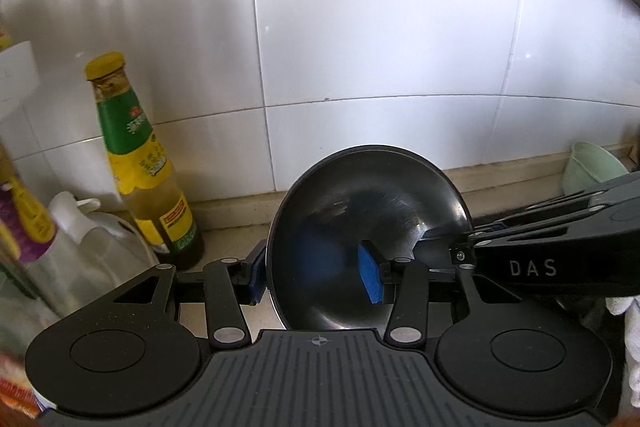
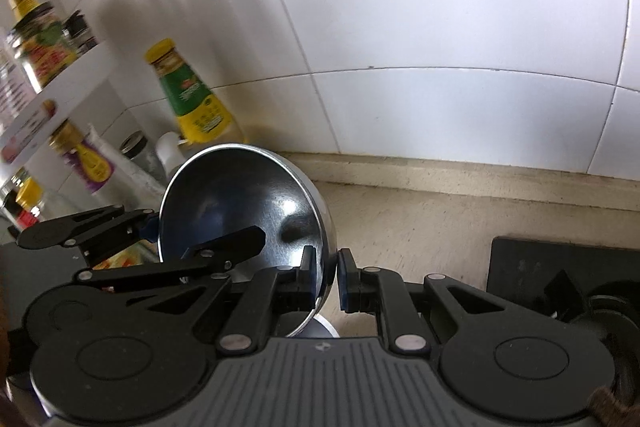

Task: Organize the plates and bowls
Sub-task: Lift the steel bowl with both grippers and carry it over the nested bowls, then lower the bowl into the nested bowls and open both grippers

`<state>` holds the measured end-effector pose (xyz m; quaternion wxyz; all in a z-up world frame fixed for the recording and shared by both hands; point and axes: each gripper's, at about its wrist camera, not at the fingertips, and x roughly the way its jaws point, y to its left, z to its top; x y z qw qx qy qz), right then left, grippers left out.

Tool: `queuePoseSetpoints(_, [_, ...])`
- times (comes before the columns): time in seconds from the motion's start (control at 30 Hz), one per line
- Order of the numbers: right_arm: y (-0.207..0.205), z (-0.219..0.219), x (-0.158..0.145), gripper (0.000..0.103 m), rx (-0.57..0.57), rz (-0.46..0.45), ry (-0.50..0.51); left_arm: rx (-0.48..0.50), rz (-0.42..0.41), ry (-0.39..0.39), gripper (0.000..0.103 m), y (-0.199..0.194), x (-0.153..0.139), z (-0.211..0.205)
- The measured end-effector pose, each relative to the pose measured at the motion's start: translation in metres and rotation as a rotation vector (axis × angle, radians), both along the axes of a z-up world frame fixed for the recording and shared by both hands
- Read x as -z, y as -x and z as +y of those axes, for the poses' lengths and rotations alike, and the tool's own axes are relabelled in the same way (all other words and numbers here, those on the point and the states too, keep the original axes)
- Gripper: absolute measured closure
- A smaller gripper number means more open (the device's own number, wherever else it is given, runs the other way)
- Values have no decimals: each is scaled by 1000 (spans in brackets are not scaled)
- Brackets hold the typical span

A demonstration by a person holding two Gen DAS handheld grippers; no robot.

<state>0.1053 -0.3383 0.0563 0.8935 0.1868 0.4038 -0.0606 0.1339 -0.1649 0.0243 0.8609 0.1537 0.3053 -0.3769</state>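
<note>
Bowl [image 1: 368, 239], round polished steel, pinched at opposite rims by left tongs [image 1: 316, 277] and right tongs [image 2: 325, 277].

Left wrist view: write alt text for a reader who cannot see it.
A steel bowl, tipped on edge, is pinched at its rim by the left gripper, while the right gripper reaches in from the right. A yellow-capped sauce bottle stands left, against white wall tiles.

One steel bowl [image 1: 368, 239] is seen, and one pale green bowl [image 1: 592, 167] at the far right of the worktop [image 2: 420, 219]. Two grippers are counted, the left gripper [image 1: 316, 275] and the right gripper [image 2: 326, 279]. One green-labelled sauce bottle [image 1: 140, 163] is seen, while about six bottles and jars are counted on the white shelf rack [image 2: 76, 79] at left.
</note>
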Motion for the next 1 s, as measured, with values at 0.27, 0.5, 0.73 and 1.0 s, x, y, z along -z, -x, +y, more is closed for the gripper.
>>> queuePoseSetpoints(0.27, [26, 29, 0, 91, -33, 38, -4, 2, 20, -16, 49, 32, 6, 27])
queuePoseSetpoints(0.5, [34, 41, 21, 91, -45, 109, -29, -2, 76, -45, 50, 40, 27, 37])
queuePoseSetpoints(0.73, [36, 41, 39, 91, -46, 170, -19, -12, 126, -67, 51, 37, 46, 33])
queuePoseSetpoints(1.0, [27, 45, 48, 88, -71, 178, 83, -40, 120, -82, 46, 30, 60, 33])
